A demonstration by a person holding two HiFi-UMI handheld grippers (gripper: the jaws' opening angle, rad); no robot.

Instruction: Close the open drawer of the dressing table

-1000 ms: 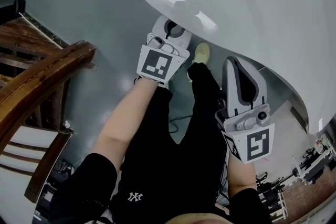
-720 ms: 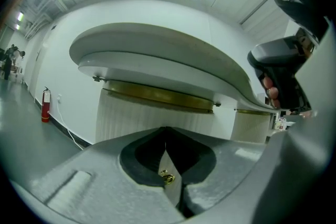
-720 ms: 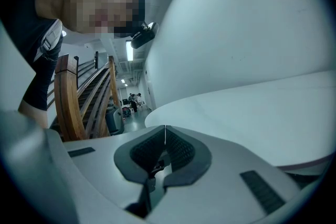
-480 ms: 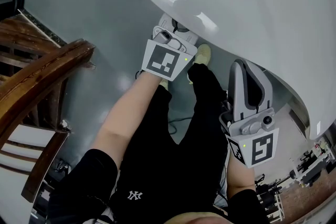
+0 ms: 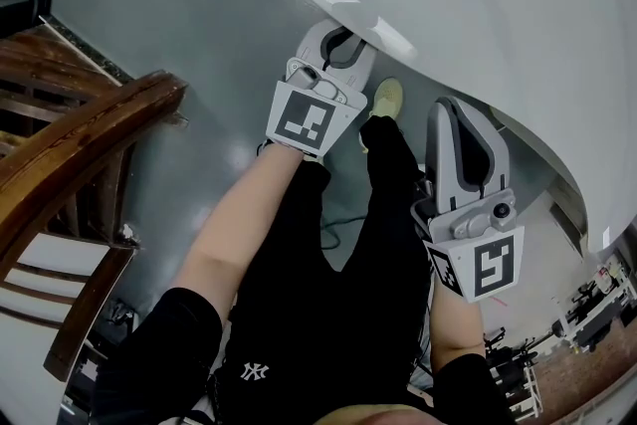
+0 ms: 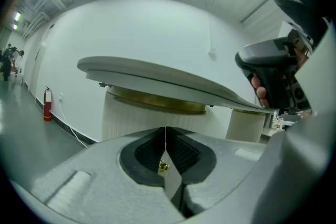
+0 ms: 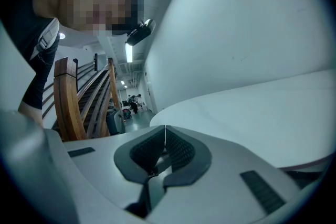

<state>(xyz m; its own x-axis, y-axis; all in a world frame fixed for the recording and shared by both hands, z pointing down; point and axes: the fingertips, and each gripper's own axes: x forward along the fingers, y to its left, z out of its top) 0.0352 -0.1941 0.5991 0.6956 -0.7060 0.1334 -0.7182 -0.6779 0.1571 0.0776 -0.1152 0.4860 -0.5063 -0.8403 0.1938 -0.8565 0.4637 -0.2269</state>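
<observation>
The dressing table's white rounded top (image 5: 498,5) fills the upper right of the head view. I cannot make out an open drawer in any view. My left gripper (image 5: 345,35) is shut, its tips just at the table's edge. My right gripper (image 5: 456,106) is also shut and sits lower, beside the edge. In the left gripper view the shut left gripper (image 6: 165,129) points at the table top (image 6: 157,78), which rests on a ribbed white pedestal (image 6: 131,120). The right gripper view shows the shut right gripper (image 7: 165,127) below the table's white surface (image 7: 247,107).
A wooden chair (image 5: 80,154) stands at the left on the grey floor (image 5: 169,5). My legs in black trousers (image 5: 328,294) and a pale shoe (image 5: 386,98) are below the grippers. Wooden rails (image 7: 79,97) show in the right gripper view.
The left gripper went in under the table's edge, then came back a little so its tips show again. The right gripper shifted slightly up. Both stayed shut.
</observation>
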